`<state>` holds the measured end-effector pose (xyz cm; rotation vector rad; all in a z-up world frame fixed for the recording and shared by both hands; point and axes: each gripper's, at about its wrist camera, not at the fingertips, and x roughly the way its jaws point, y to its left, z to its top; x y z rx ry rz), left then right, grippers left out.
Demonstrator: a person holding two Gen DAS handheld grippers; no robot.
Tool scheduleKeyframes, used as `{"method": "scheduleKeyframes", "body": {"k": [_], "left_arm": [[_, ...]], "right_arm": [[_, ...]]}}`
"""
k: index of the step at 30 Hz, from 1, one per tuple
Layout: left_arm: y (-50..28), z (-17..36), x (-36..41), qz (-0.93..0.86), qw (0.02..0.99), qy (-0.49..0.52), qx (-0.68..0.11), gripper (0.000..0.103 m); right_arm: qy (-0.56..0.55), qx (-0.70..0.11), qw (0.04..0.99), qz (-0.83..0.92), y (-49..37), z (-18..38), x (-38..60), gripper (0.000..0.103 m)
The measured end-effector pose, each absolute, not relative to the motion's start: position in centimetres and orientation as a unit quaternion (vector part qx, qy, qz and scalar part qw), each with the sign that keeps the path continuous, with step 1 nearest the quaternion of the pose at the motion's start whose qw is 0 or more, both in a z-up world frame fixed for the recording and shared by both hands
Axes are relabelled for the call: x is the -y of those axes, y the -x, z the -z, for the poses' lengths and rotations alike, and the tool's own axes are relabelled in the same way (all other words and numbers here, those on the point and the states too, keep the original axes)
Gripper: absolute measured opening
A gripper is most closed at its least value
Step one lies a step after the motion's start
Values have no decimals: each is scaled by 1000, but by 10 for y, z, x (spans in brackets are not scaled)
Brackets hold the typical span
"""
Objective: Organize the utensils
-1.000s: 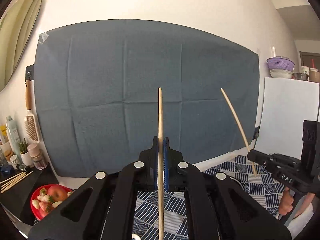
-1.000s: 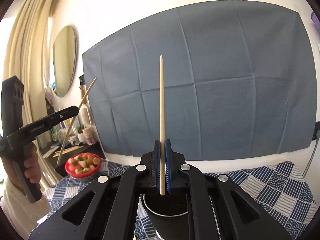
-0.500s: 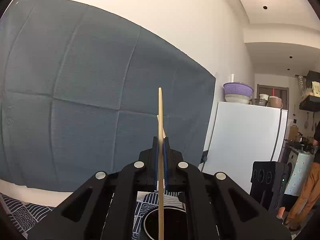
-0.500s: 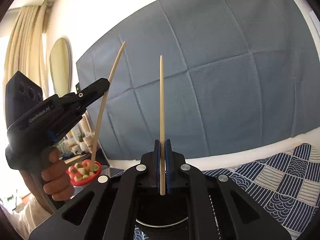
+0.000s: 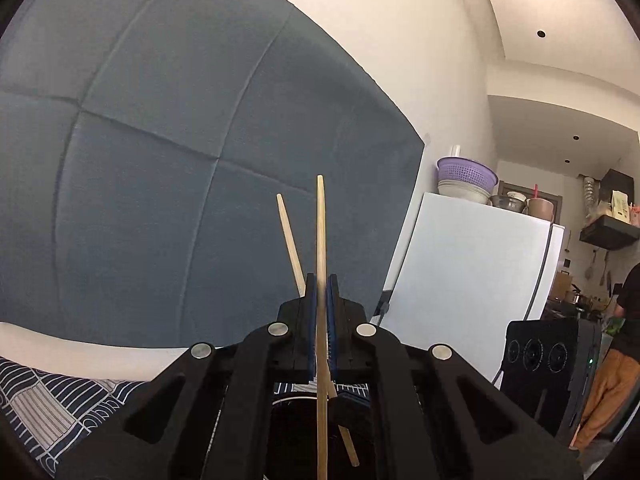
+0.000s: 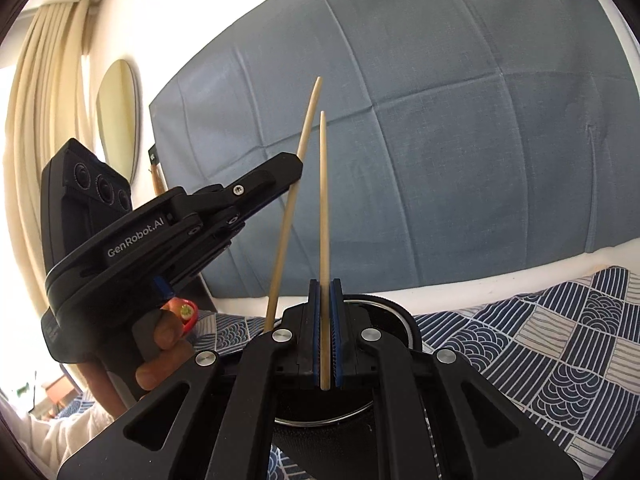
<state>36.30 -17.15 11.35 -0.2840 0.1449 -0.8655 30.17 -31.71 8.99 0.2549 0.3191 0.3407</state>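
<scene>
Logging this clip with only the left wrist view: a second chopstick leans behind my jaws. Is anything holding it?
Observer: Yes, the right gripper is shut on the second chopstick, near its lower end.
Reviewer: And my own chopstick's lower tip?
Observer: In the right wrist view, the left chopstick slants down to the black cup's rim; I cannot tell whether it is inside.
Reviewer: Anything else nearby?
Observer: A red bowl shows just behind the left hand.

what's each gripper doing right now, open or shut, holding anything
Left gripper: shut on a chopstick.
Right gripper: shut on the other chopstick, above the black holder.
</scene>
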Motion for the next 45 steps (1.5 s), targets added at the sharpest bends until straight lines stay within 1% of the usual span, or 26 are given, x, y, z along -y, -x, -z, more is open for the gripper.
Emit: {"method": "scheduleKeyframes", "body": {"k": [8,18,23,25,26,27,28,29,30,32,34,35,37,38,40,42,45], "left_arm": [[-366,-96,163,403,900,127,-104,5],[-342,-98,157,381,914,55,-125,5],[-334,-95,151,369,918,39,-139,5],[-330,-96,147,364,920,36,-141,21],[-327,-97,143,361,921,36,-140,39],[-325,-99,139,354,924,38,-136,54],[-322,-101,134,349,927,41,-131,58],[-319,-103,130,345,929,43,-130,61],[-319,-106,127,332,932,41,-137,62],[-319,-108,119,314,937,42,-147,64],[-317,-111,112,299,941,40,-156,72],[-315,-112,108,289,943,39,-158,76],[-310,-114,101,277,946,30,-163,79],[-308,-114,99,270,948,24,-168,84],[-304,-115,92,254,951,14,-176,86],[-303,-113,87,245,951,8,-191,91],[-297,-108,78,229,952,-7,-204,94]], "right_arm": [[-115,-181,965,-149,-288,-85,322,5],[-95,-195,967,-136,-271,-88,320,5],[-88,-196,968,-129,-264,-90,314,8],[-70,-191,972,-114,-257,-94,309,8],[-60,-188,975,-107,-253,-96,307,8],[-49,-185,976,-100,-249,-98,304,11],[-41,-183,978,-96,-245,-99,302,18],[-35,-180,979,-93,-241,-101,300,22],[-30,-178,979,-92,-236,-103,299,28],[-23,-175,980,-93,-229,-105,297,36],[-15,-169,982,-86,-221,-108,295,61],[-13,-164,983,-81,-216,-109,295,65],[-13,-158,984,-79,-209,-111,295,76],[-13,-157,984,-78,-206,-112,295,78],[-16,-152,985,-75,-201,-114,295,85],[-22,-154,985,-79,-199,-115,295,86],[-27,-162,983,-79,-198,-115,295,87]]}}
